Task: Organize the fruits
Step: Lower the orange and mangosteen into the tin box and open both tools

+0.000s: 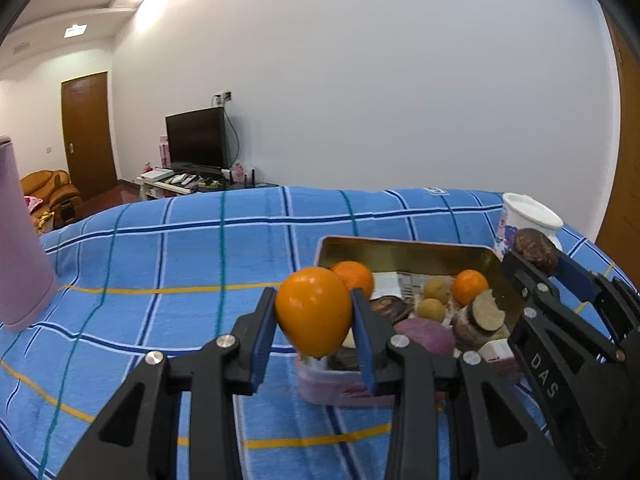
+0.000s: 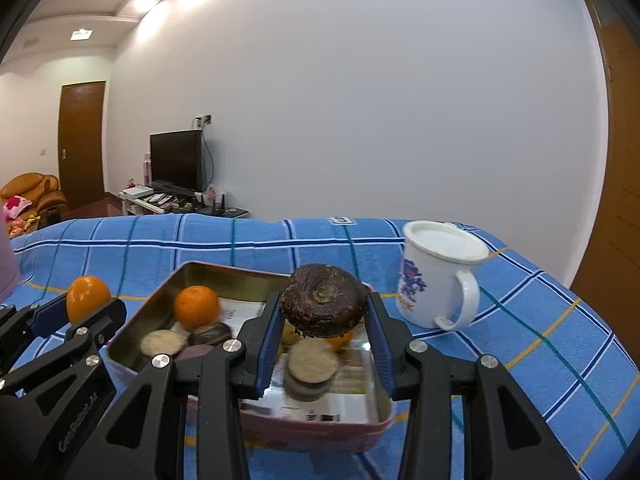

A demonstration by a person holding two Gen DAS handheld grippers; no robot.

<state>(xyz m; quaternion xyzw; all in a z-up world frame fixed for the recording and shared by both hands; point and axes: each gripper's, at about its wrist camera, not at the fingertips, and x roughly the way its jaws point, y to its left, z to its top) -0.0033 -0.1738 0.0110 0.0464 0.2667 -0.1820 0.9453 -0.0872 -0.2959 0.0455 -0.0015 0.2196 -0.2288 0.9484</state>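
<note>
A metal tin on the blue checked cloth holds oranges, small brown fruits, a purple piece and round slices. My left gripper is shut on an orange egg-shaped fruit above the tin's near left corner; it also shows in the right wrist view. My right gripper is shut on a dark brown round fruit above the tin; it shows at the right of the left wrist view.
A white enamel mug stands right of the tin. A pink cylinder stands at the far left. The blue checked cloth covers the table. A TV, a door and a sofa are in the room behind.
</note>
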